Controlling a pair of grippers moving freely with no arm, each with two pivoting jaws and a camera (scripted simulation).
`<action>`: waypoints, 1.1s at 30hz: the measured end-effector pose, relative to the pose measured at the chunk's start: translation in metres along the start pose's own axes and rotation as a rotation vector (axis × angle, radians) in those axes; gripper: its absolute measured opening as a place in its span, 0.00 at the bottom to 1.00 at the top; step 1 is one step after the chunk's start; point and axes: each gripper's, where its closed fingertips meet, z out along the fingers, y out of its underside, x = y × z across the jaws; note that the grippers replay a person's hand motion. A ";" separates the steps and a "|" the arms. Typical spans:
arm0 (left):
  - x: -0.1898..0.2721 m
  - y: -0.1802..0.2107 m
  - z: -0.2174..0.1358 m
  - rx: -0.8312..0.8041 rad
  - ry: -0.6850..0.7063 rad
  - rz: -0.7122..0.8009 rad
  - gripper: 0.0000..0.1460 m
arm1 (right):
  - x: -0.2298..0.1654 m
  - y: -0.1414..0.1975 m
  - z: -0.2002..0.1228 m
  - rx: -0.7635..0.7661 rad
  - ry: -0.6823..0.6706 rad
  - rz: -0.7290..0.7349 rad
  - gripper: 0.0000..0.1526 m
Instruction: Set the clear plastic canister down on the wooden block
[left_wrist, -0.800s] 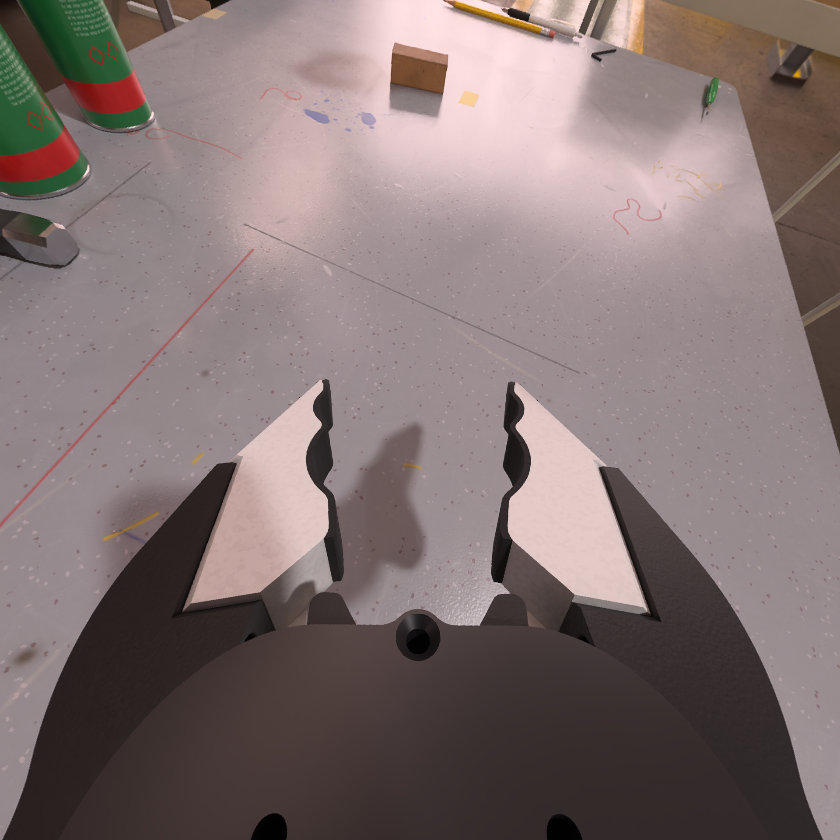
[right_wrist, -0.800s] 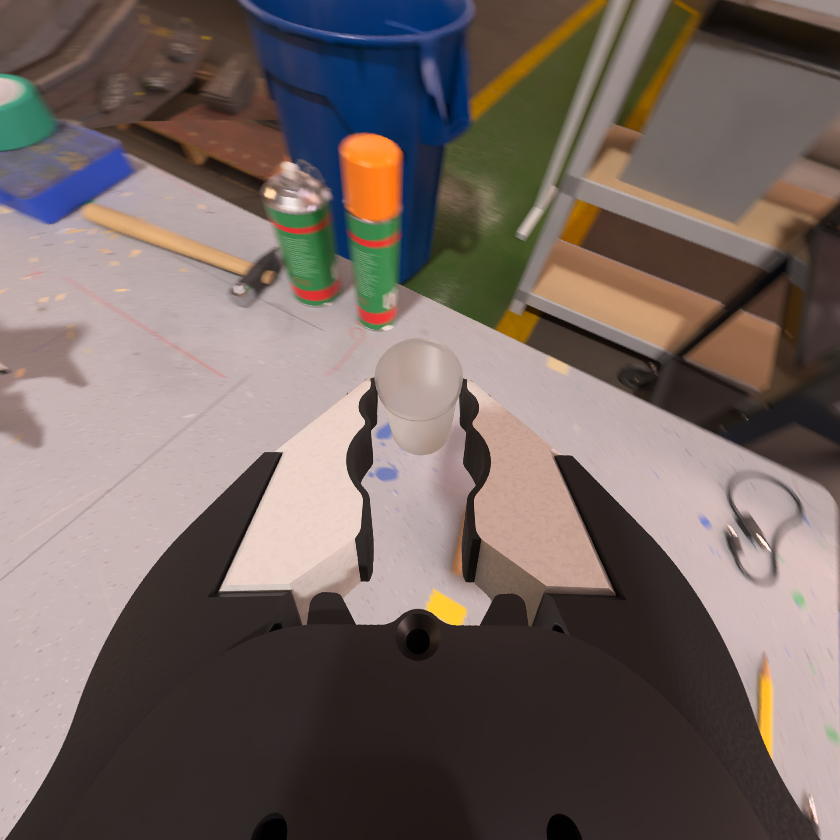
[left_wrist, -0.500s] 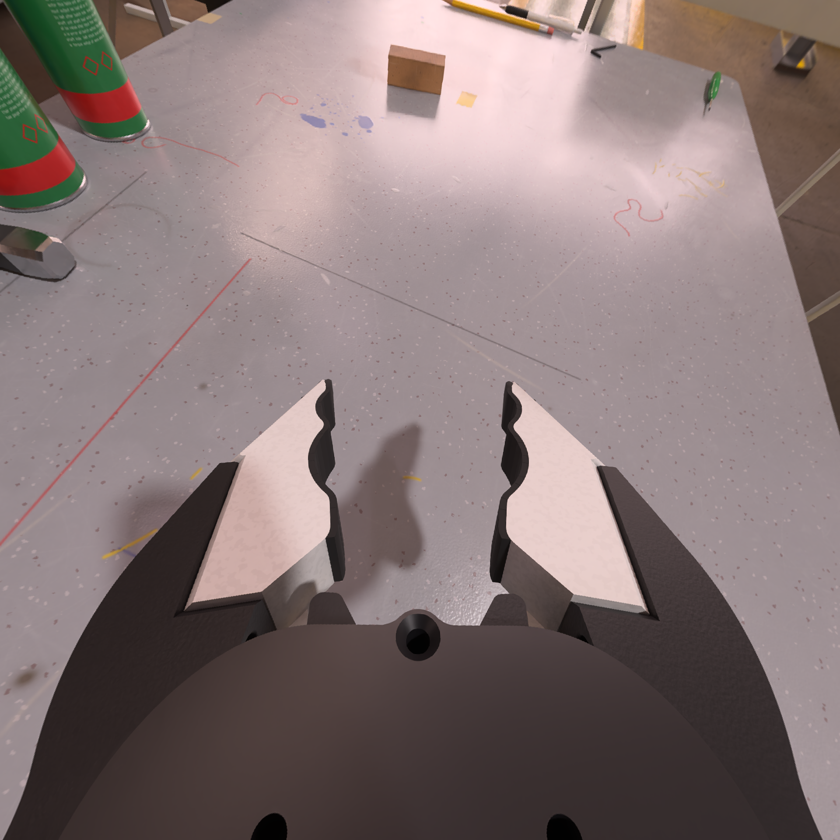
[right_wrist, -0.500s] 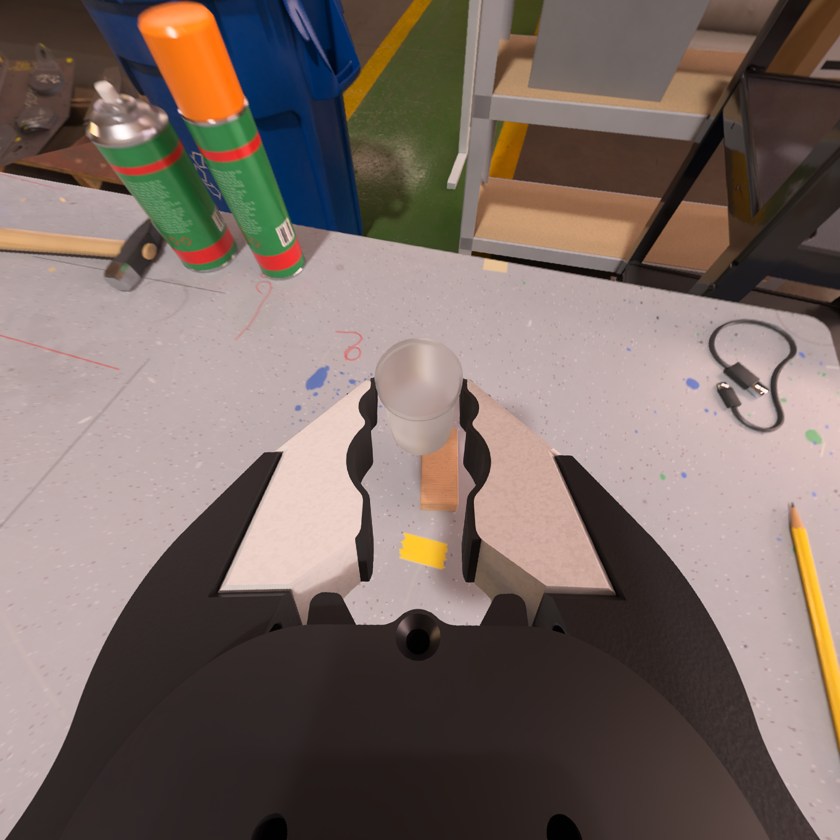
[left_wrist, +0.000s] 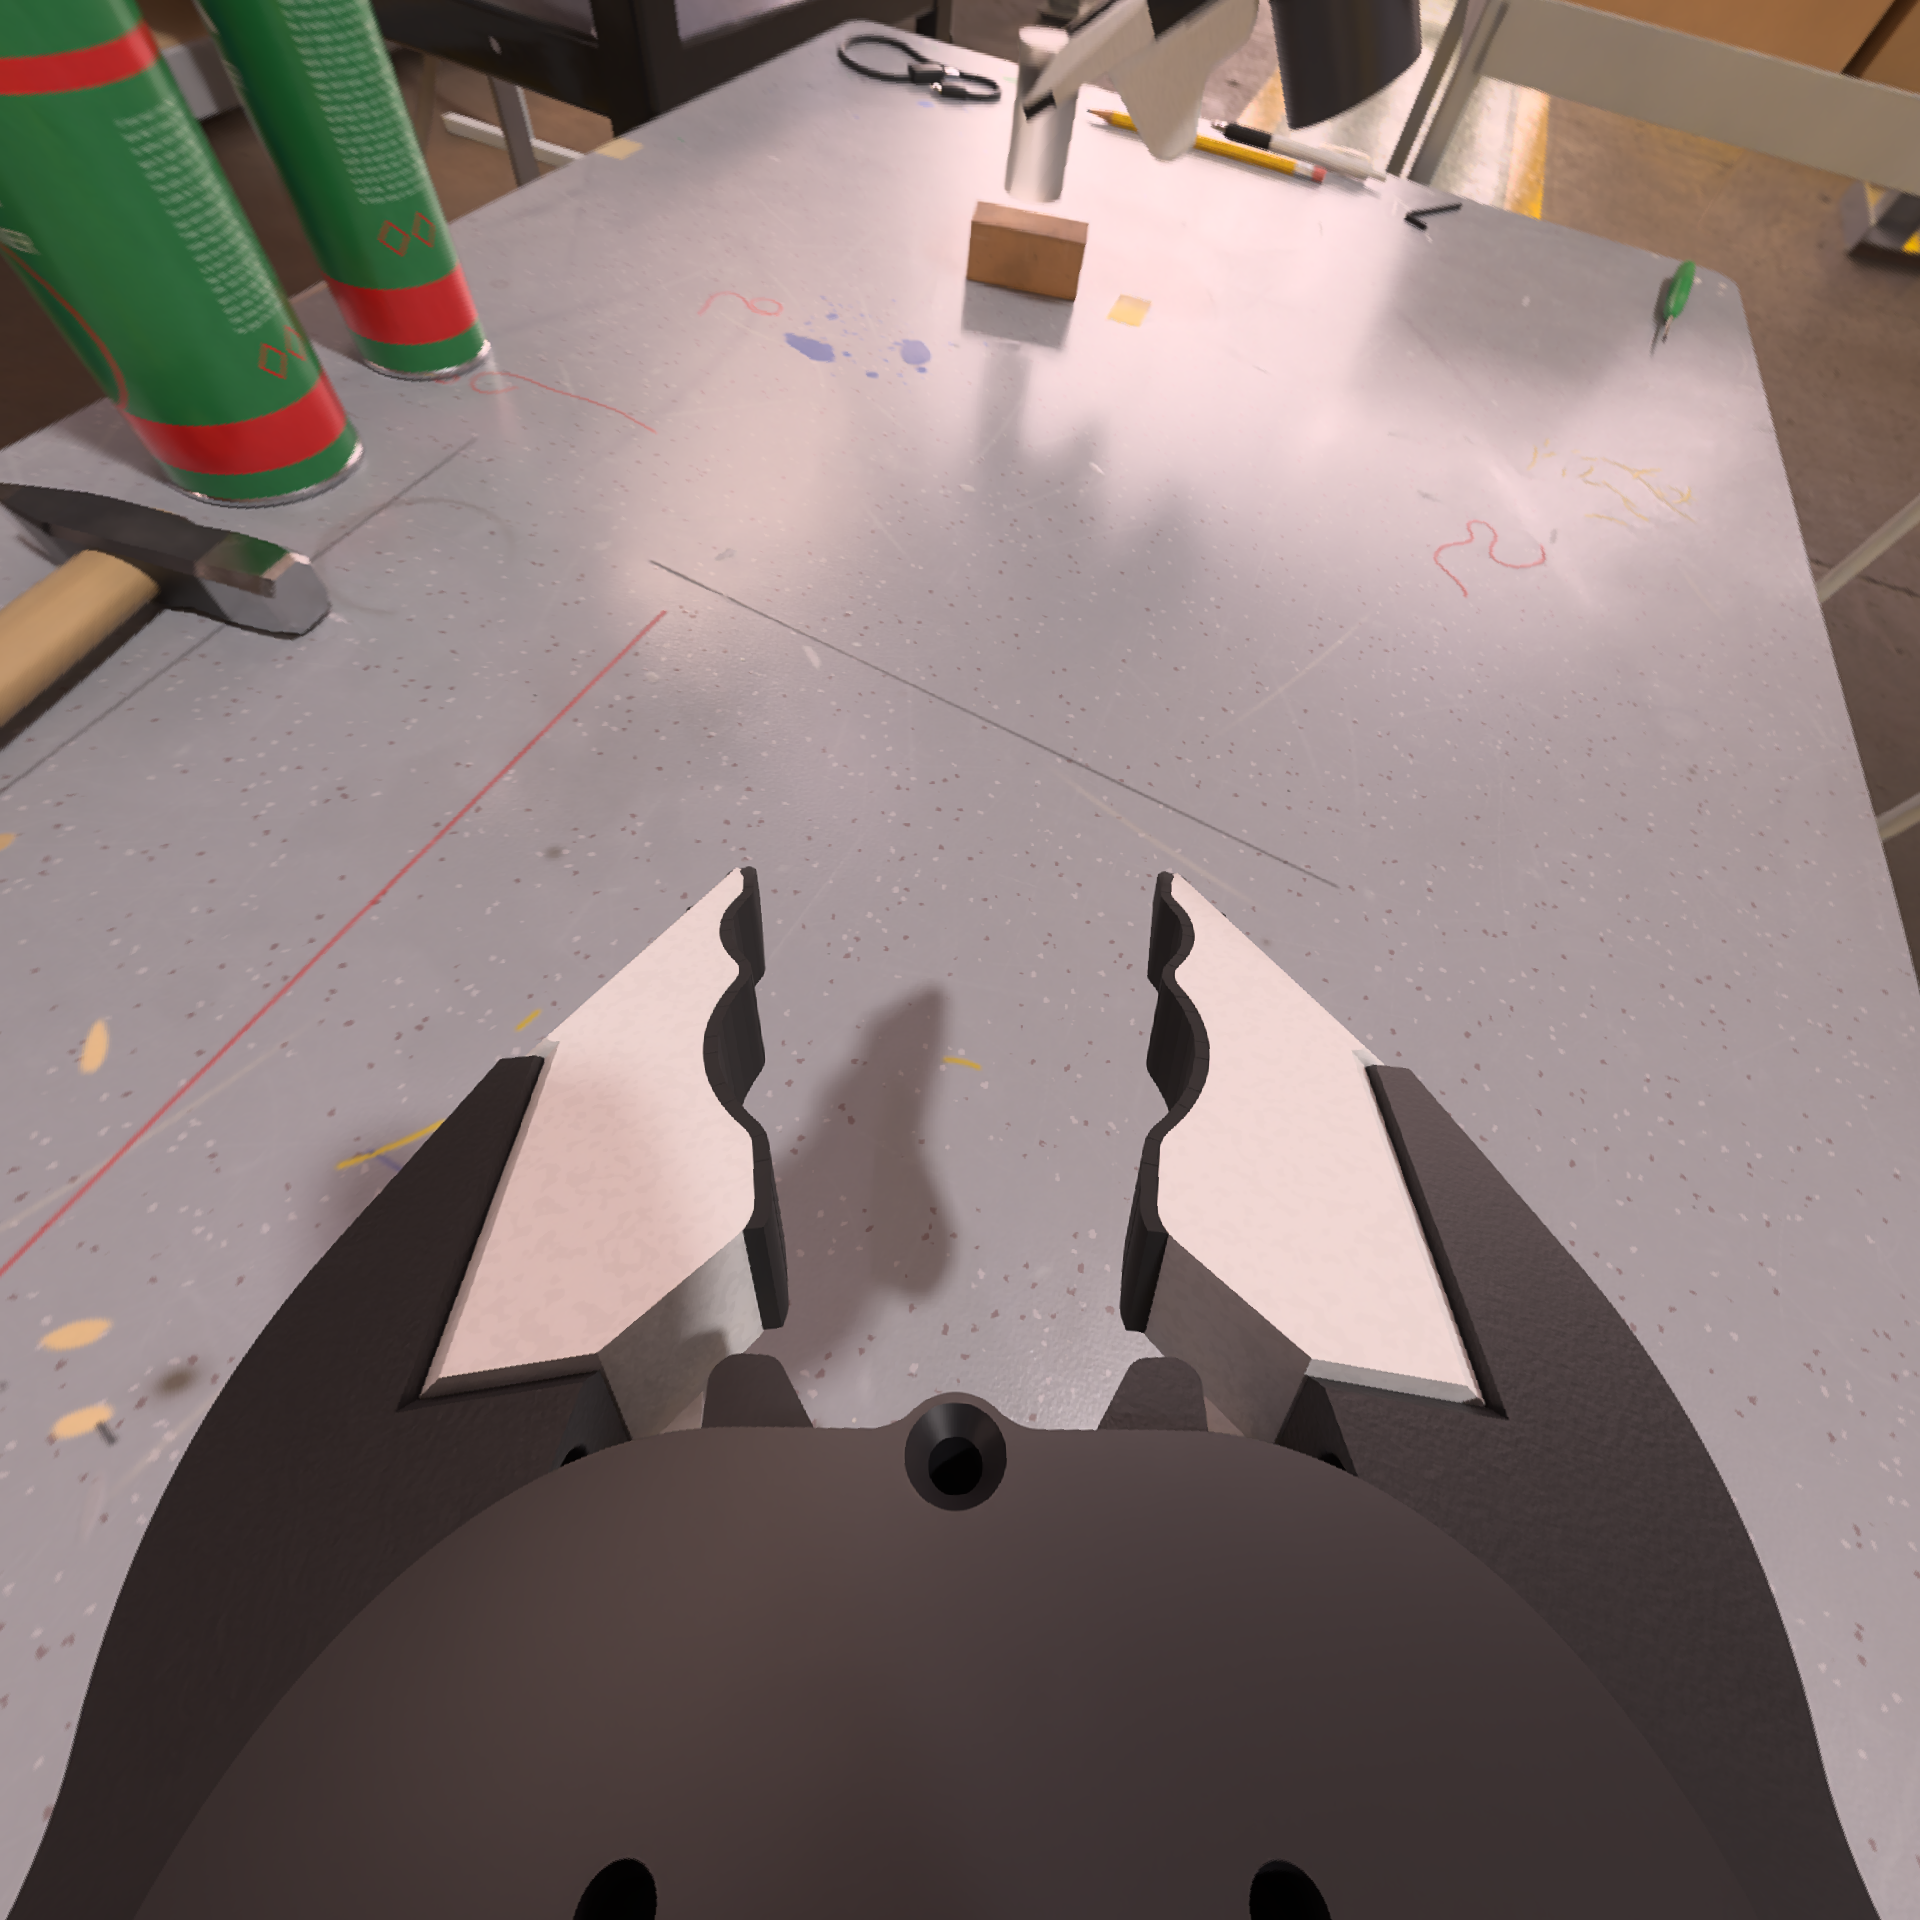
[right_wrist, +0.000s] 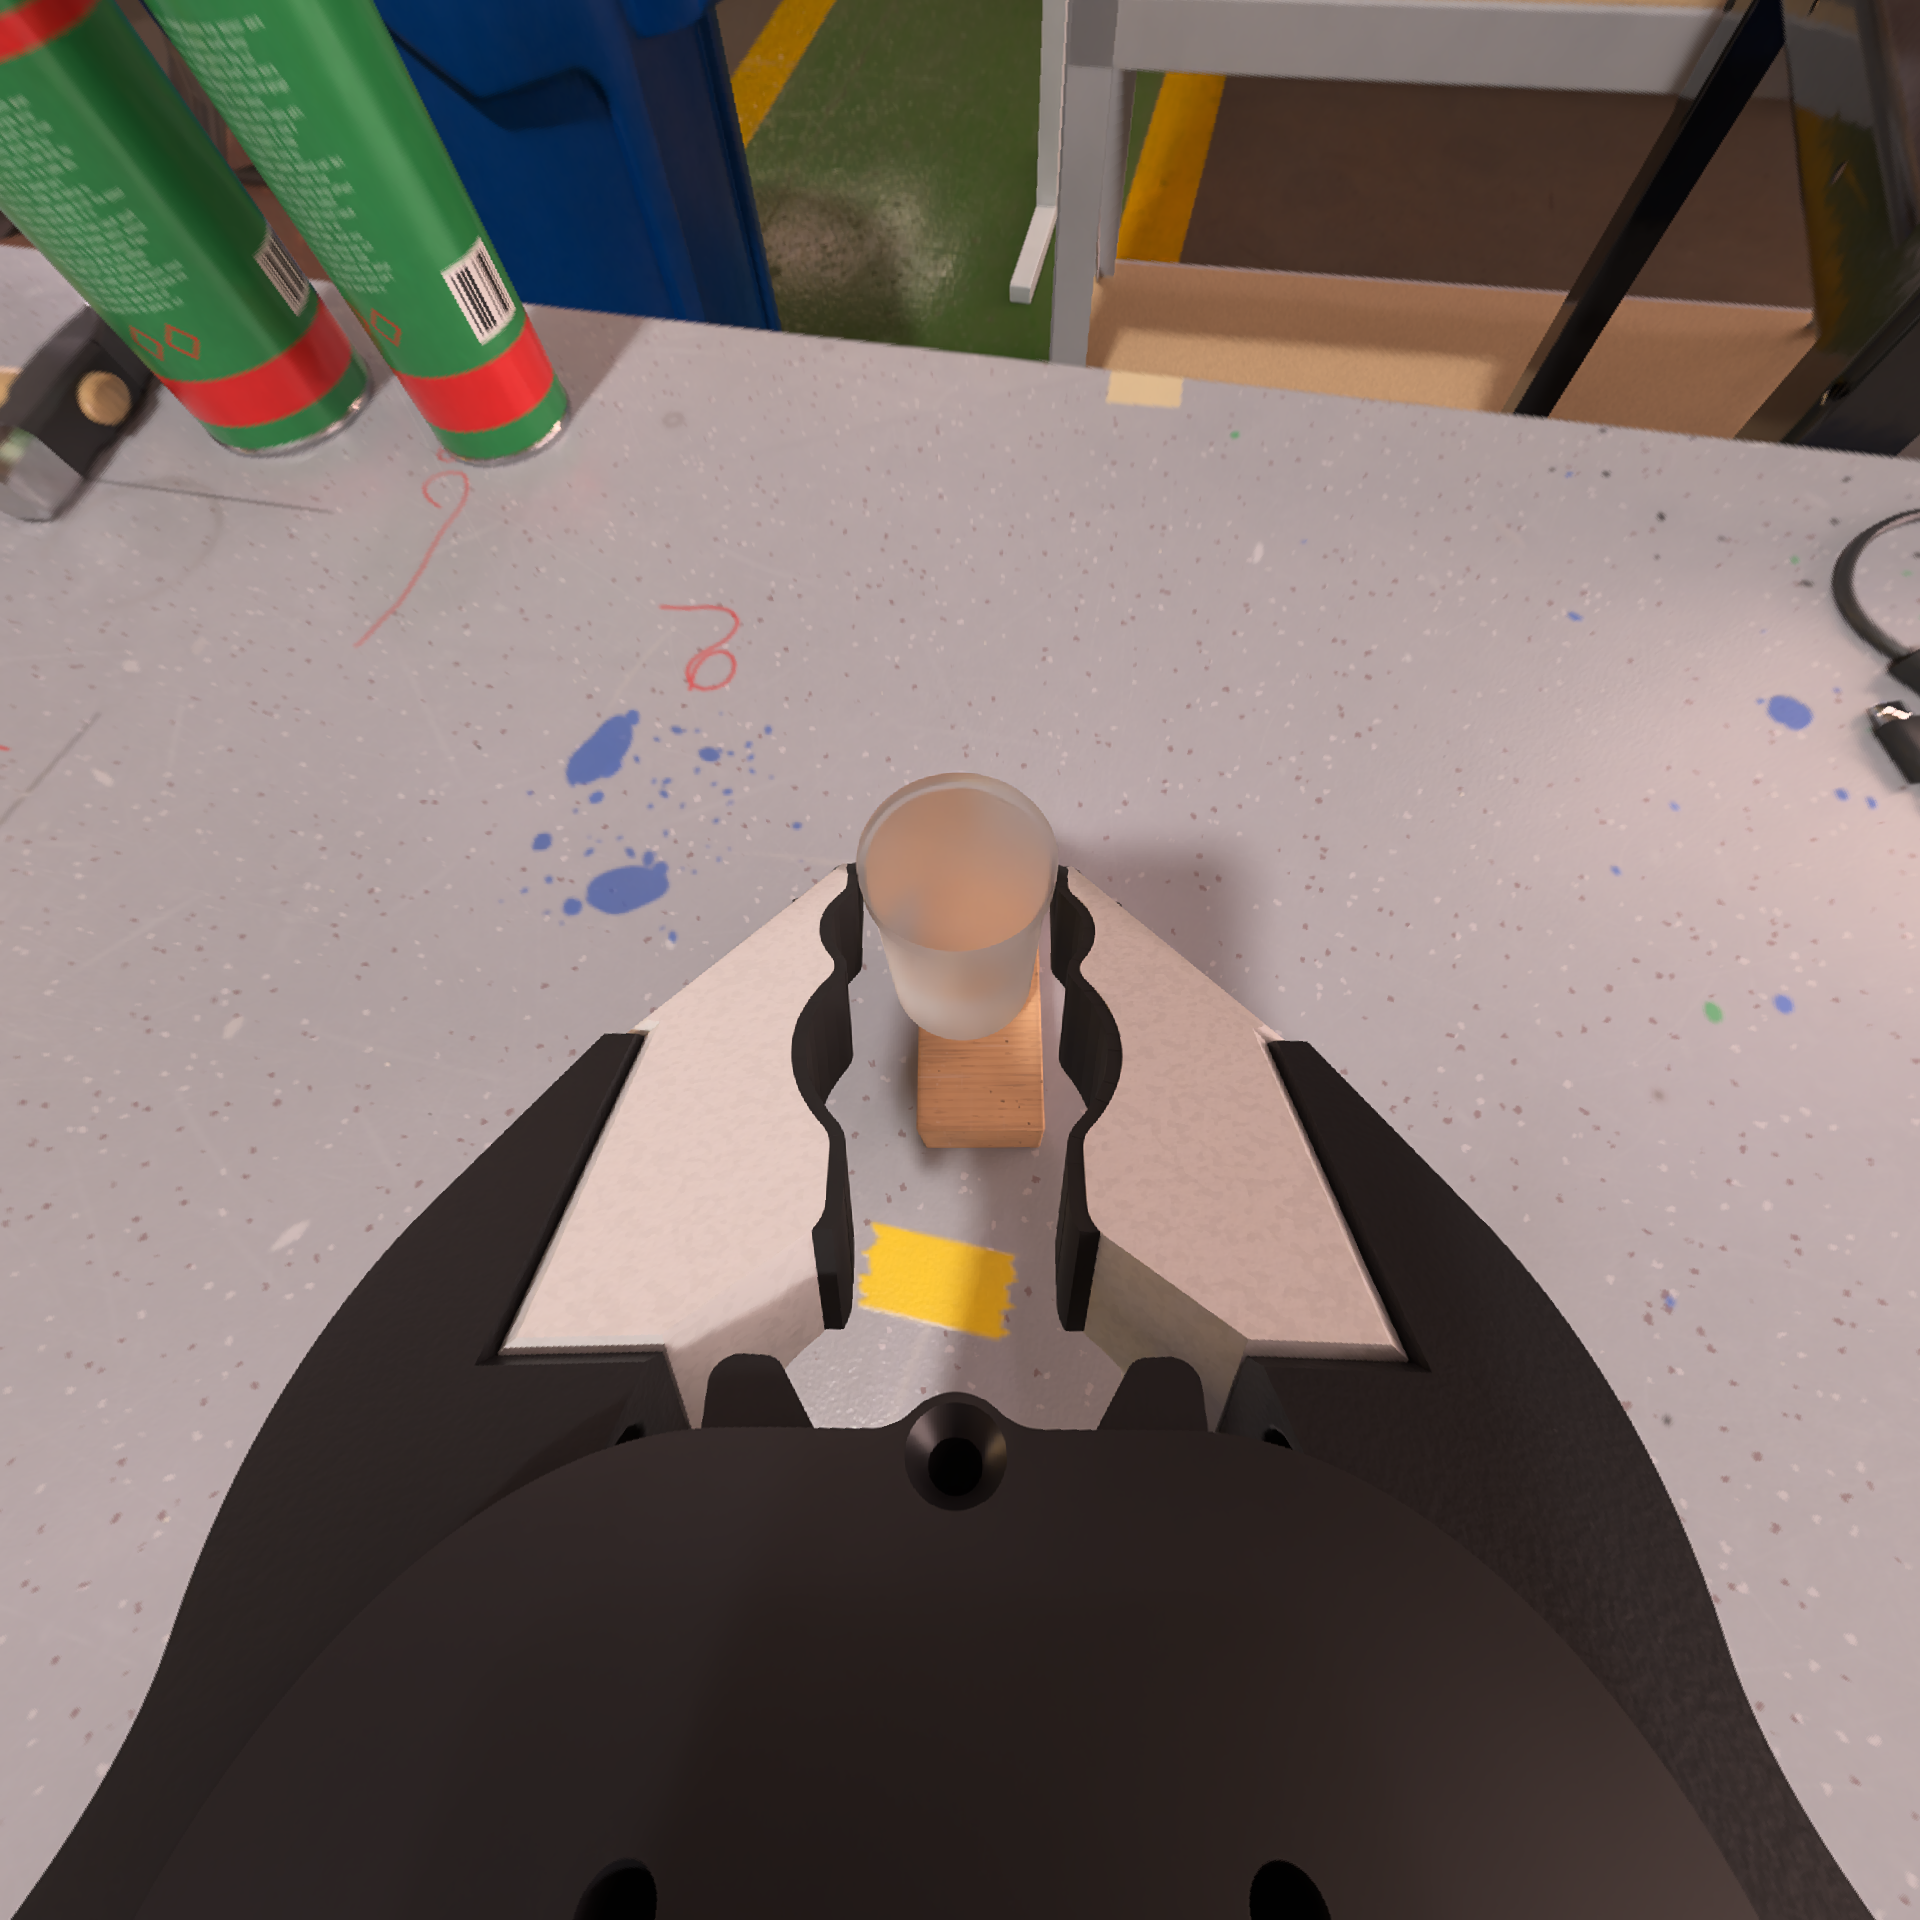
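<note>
Right gripper (right_wrist: 956, 894) is clamped on the clear frosted plastic canister (right_wrist: 958, 904), pinched near its rim right at the fingertips (right_wrist: 1062, 914), roughly upright. Directly below, between the fingers, sits the small rectangular light-wood block (right_wrist: 982, 1091); closer in, a scrap of yellow tape (right_wrist: 937, 1276) on the speckled grey worktable (right_wrist: 1351, 727). From the left wrist view the canister (left_wrist: 1039, 156) hangs just above the block (left_wrist: 1027, 249) with a visible gap, so not seated yet, by my read. Left gripper (left_wrist: 954, 883) is idle, jaws spread with nothing between them, hovering low over the table well short of the block. Risks: the block's top is narrow, and the canister base looks biased toward one end, so an off-centre landing could let it tip off the edge on release. The tip-only grip means any slip or tilt on descent lands it crooked. Pushing down too far could shove or rock the block. Opening while the pads drag on the wall could knock the canister over. Farther out: blue paint splatter (right_wrist: 613, 821), two green spray cans with red bands (right_wrist: 343, 260), a black cable (right_wrist: 1870, 623) at the right edge.
</note>
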 end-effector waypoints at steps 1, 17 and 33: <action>-0.002 -0.001 -0.002 0.009 -0.009 -0.004 0.52 | 0.001 0.004 0.003 -0.008 0.002 0.000 0.24; -0.032 -0.010 -0.060 0.204 -0.240 -0.097 0.58 | 0.001 0.006 0.000 0.040 -0.015 0.011 0.32; -0.058 -0.017 -0.170 0.396 -0.584 -0.203 0.74 | -0.022 -0.033 -0.039 0.064 0.026 -0.057 0.76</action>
